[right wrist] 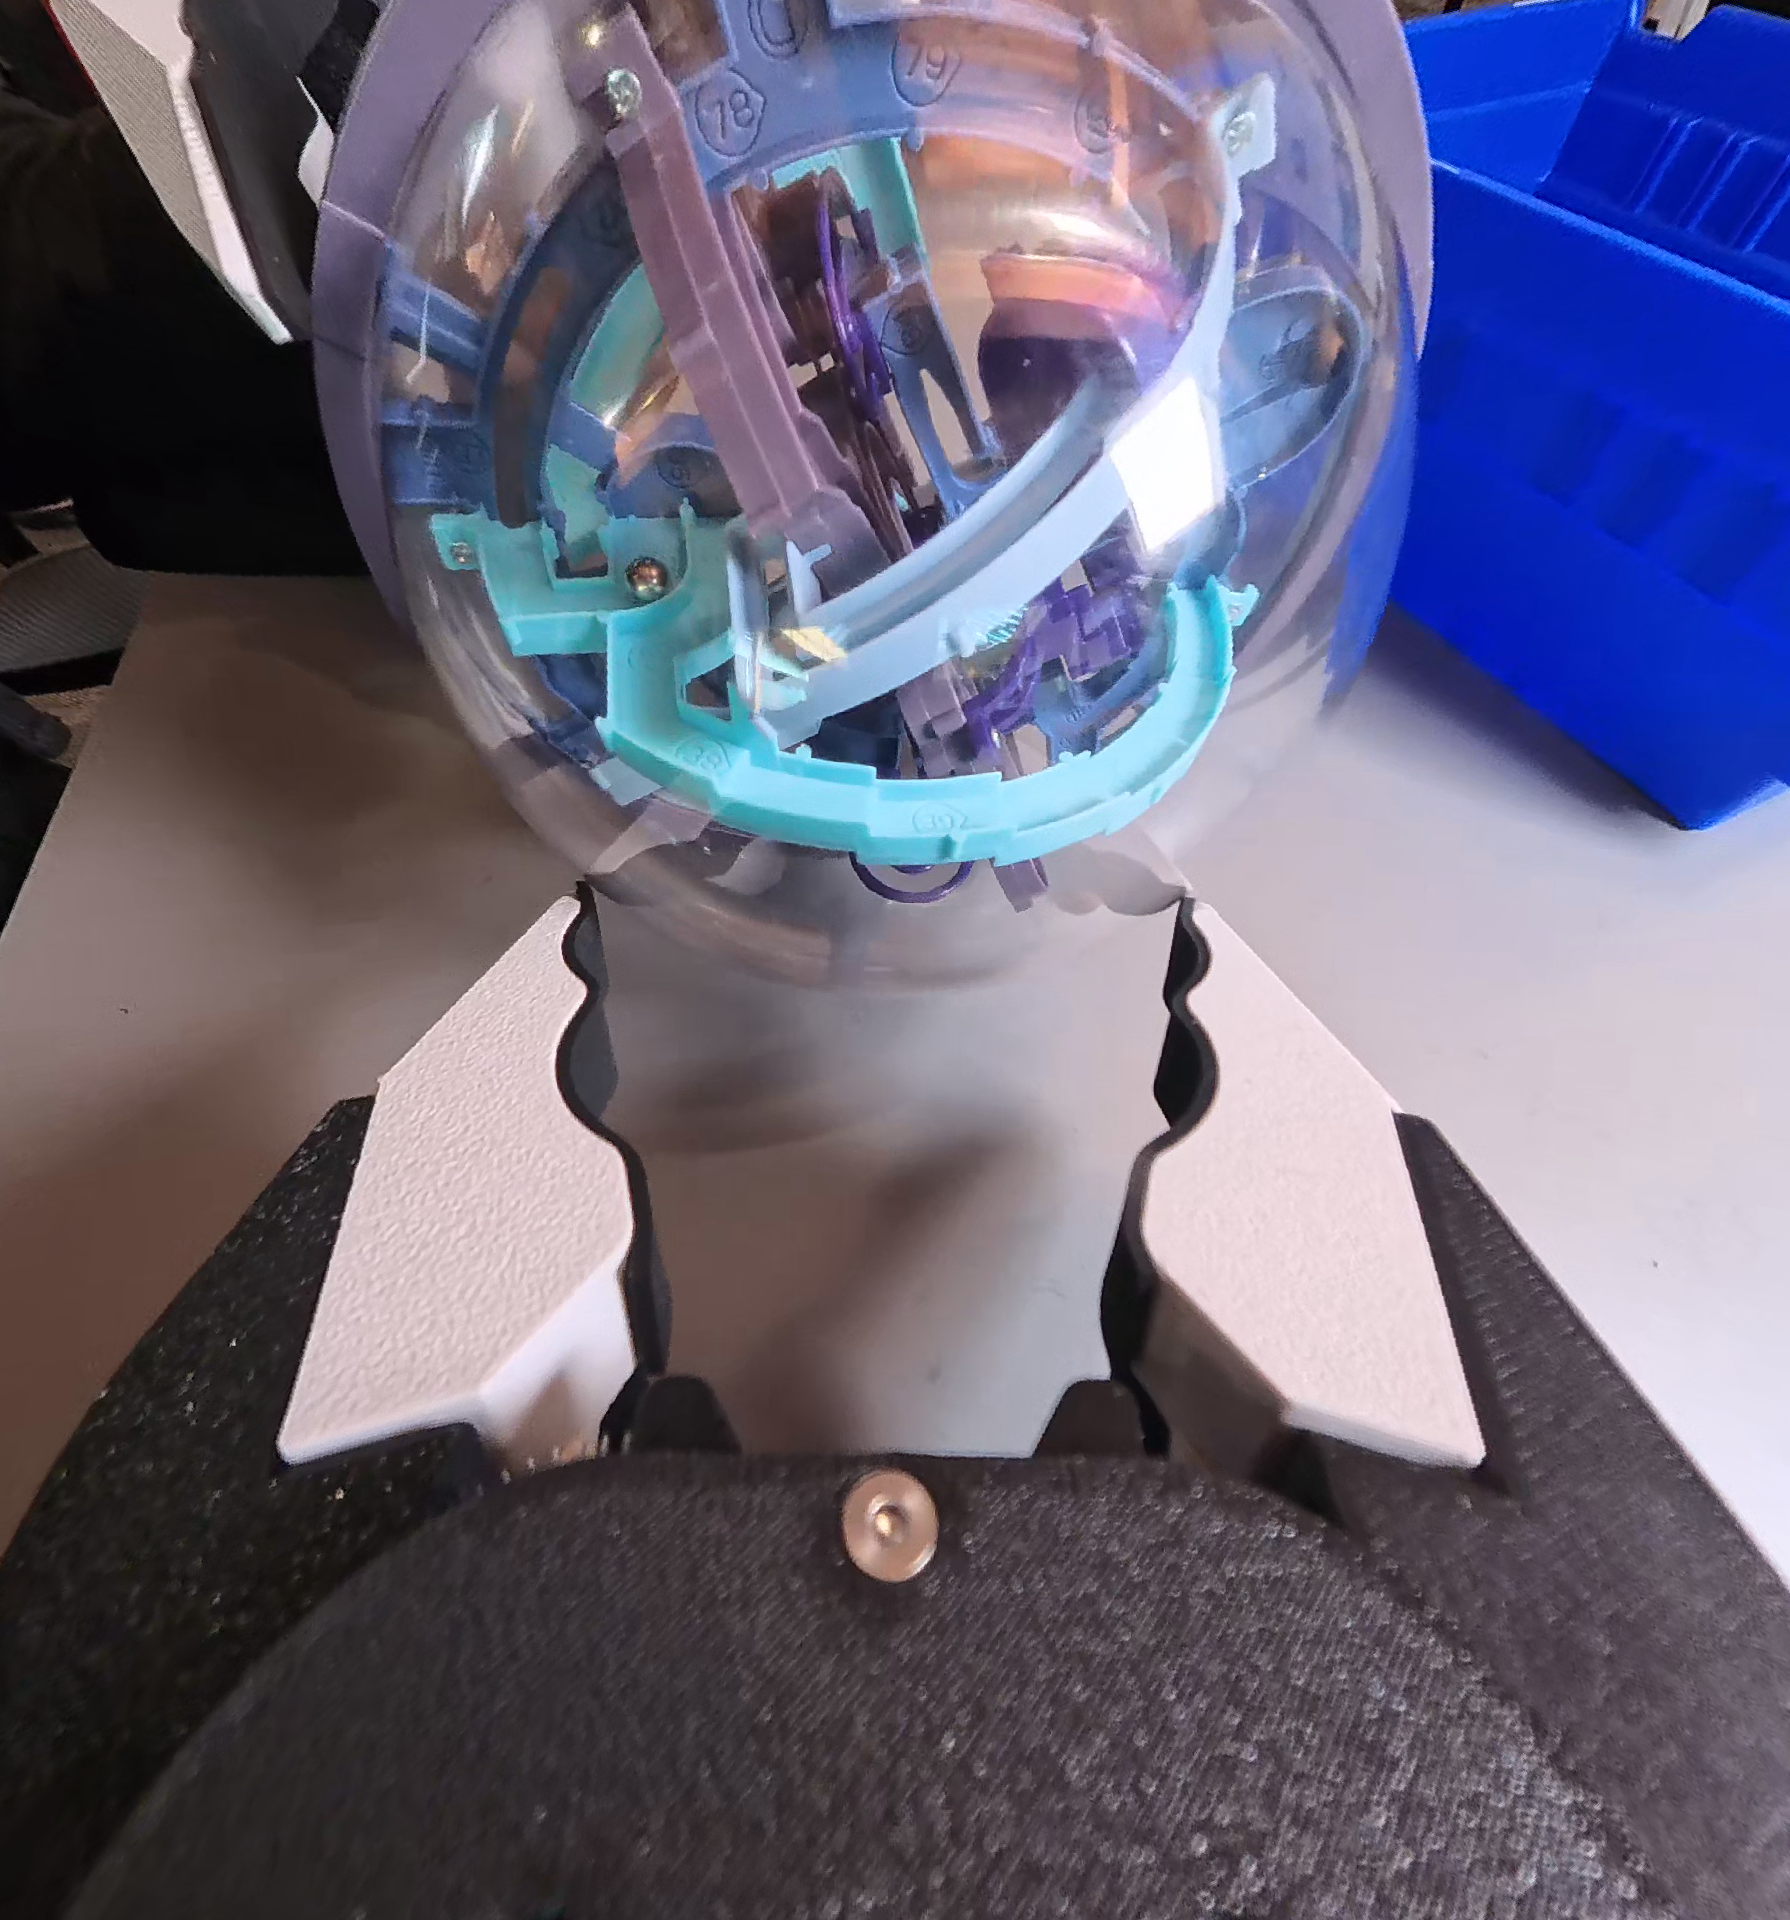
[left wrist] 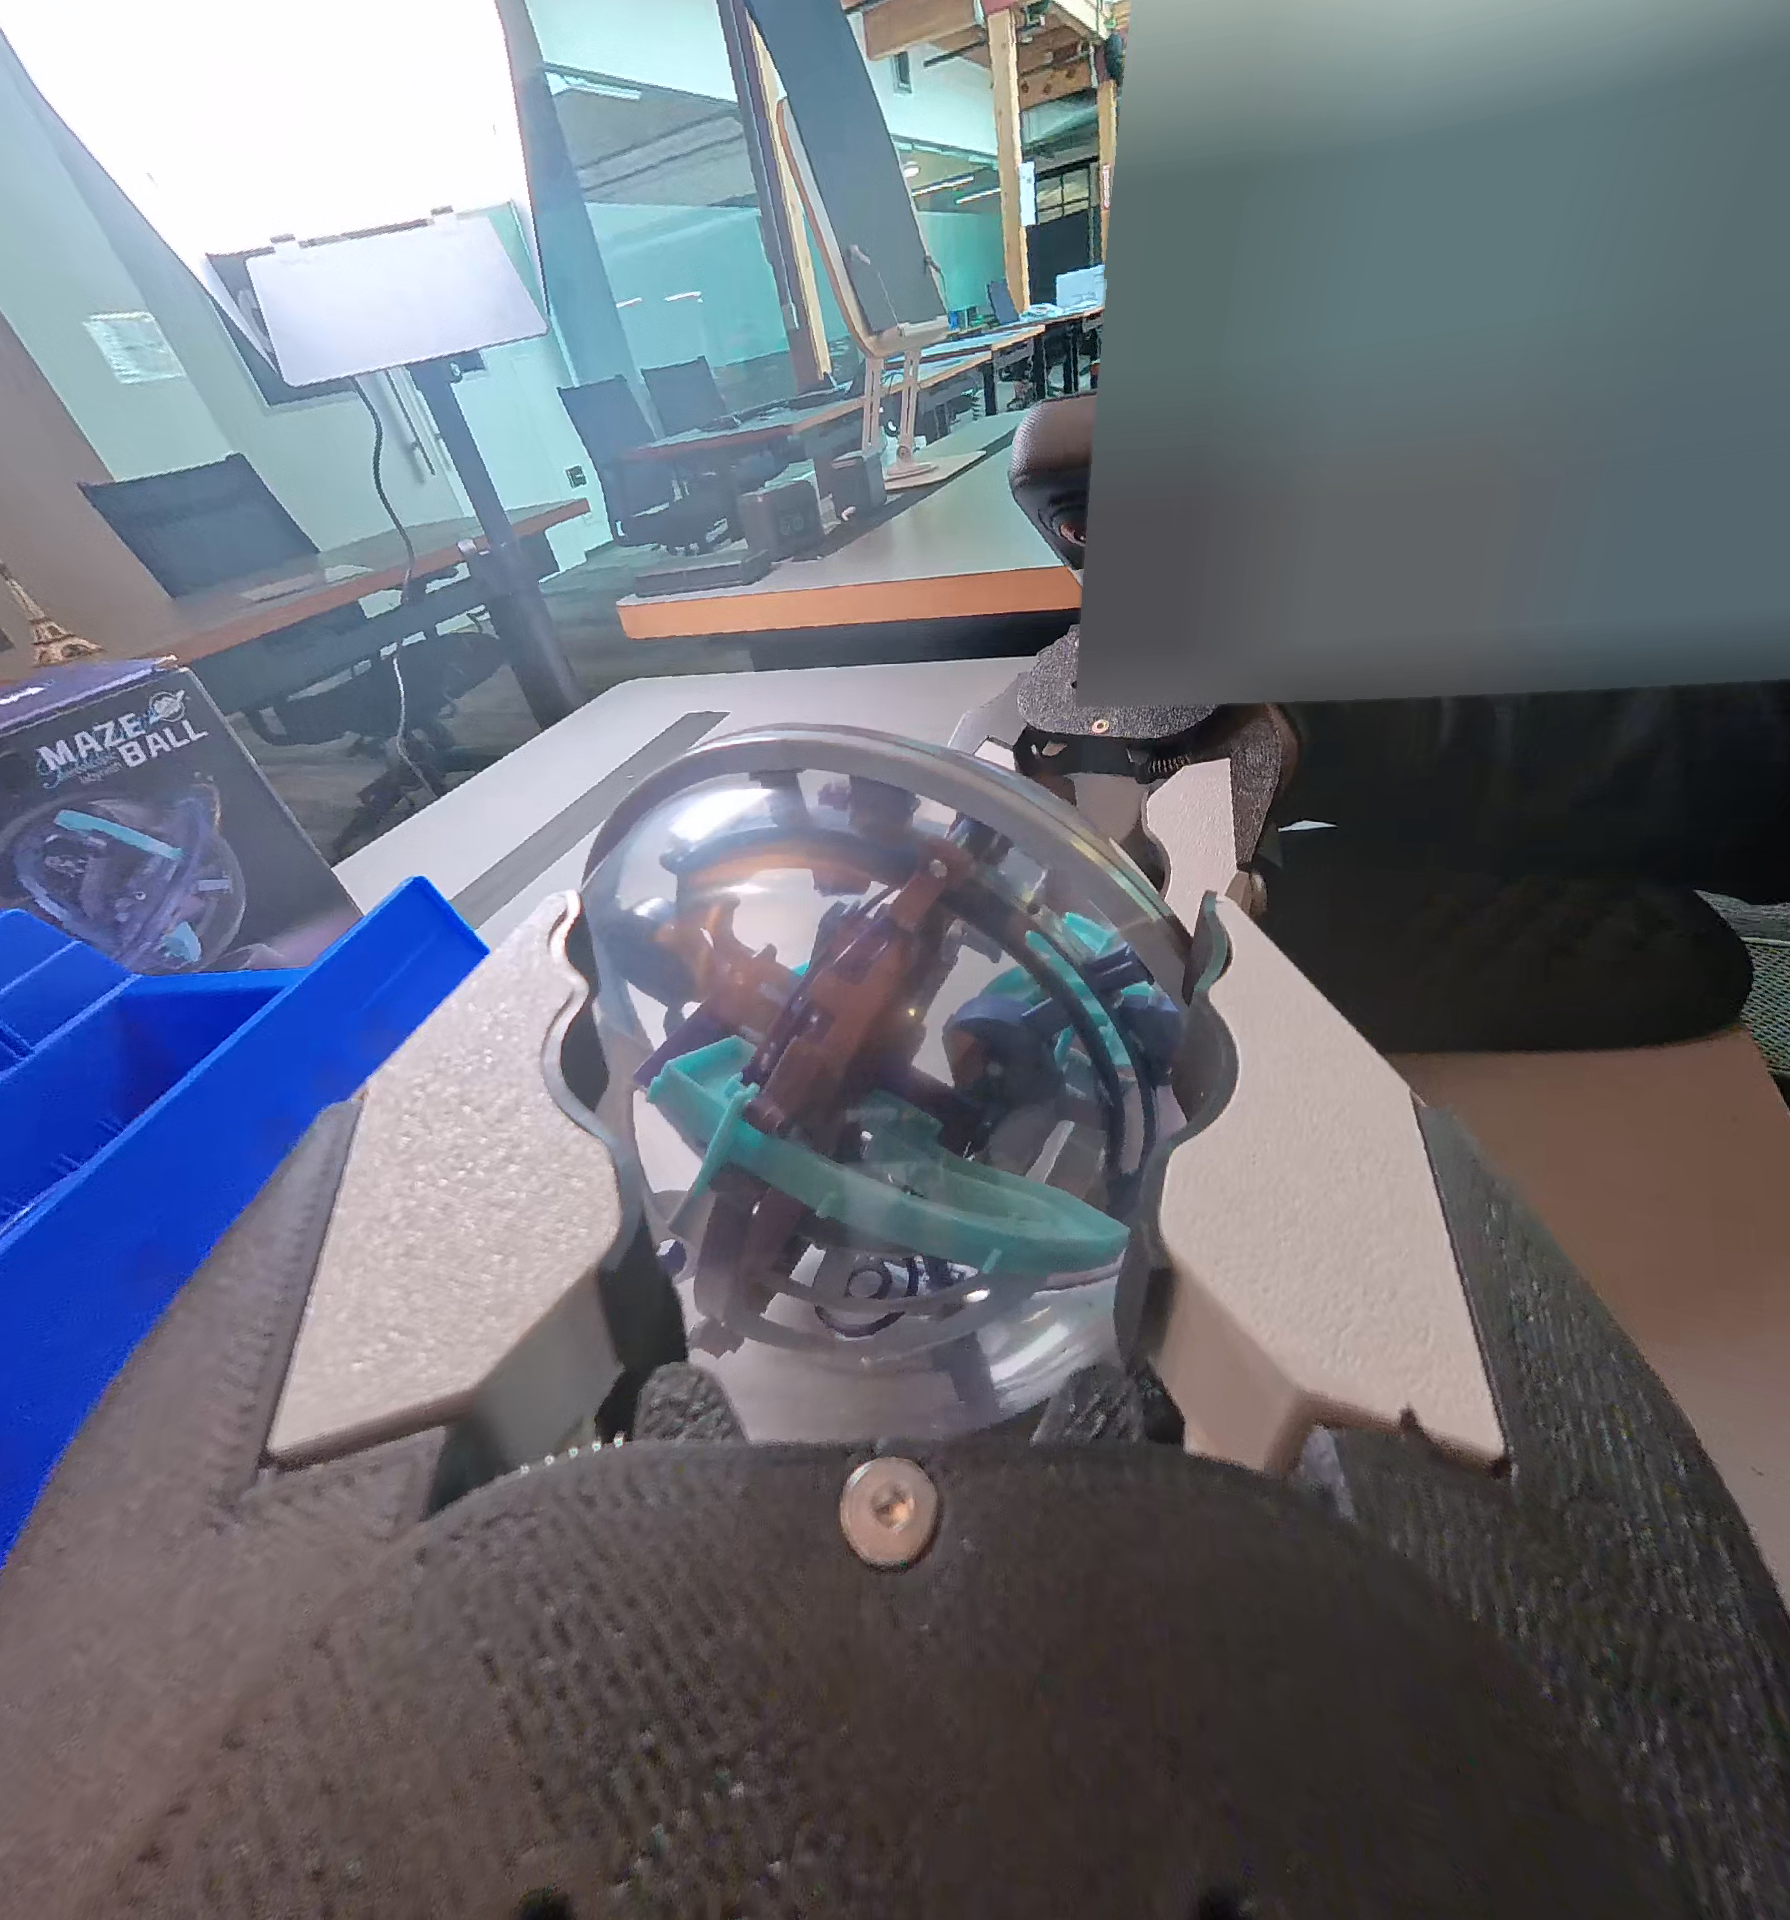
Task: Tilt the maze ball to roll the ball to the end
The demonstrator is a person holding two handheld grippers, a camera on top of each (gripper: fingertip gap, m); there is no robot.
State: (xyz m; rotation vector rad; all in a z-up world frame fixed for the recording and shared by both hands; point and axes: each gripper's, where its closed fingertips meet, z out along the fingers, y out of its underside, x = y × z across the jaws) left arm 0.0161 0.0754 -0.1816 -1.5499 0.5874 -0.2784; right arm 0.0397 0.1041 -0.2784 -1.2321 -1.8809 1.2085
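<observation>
While left tongs (left wrist: 886, 997) clamp maze ball (left wrist: 870, 1039), right tongs (right wrist: 886, 935) open

Blue bin (right wrist: 1639, 436) crowds the maze ball (right wrist: 870, 468); bare table (right wrist: 247, 831) opposite.

Open-plan office; desks (left wrist: 849, 582), swivel chairs (left wrist: 610, 436)

Daylight blows out the window (left wrist: 278, 114) at eleven o'clock in the left view. Glare streaks the maze ball (right wrist: 870, 468); its lower edge smears. A soft shadow lies on the table (right wrist: 247, 831). Edges bend, fisheye-style.
</observation>
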